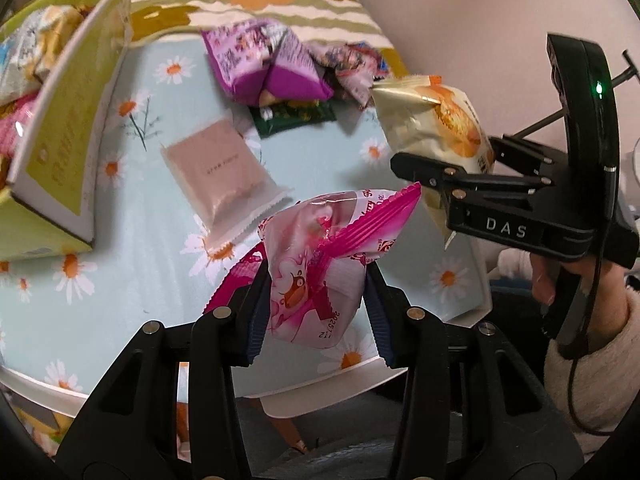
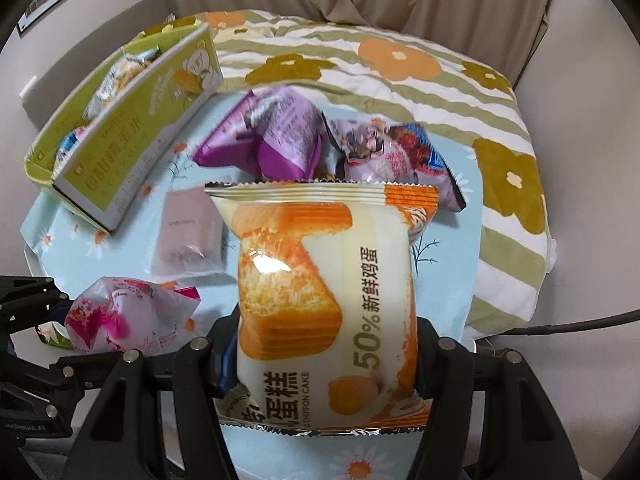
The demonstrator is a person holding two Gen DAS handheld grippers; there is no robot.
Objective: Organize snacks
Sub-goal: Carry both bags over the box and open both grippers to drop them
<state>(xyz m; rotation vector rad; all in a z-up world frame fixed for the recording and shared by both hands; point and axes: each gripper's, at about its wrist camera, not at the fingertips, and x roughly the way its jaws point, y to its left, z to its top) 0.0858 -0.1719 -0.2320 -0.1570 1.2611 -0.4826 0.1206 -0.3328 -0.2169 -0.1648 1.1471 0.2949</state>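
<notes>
We hold the left gripper [image 1: 316,300] pinched on the pink snack packet [image 1: 320,256] above the daisy-print table [image 1: 120,280]. Our right gripper [image 2: 324,368] clamps the chiffon cake packet [image 2: 320,288]. The green box [image 2: 132,148] stands at far left.

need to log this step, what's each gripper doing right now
Left gripper: shut on the pink snack packet.
Right gripper: shut on the chiffon cake packet.
</notes>
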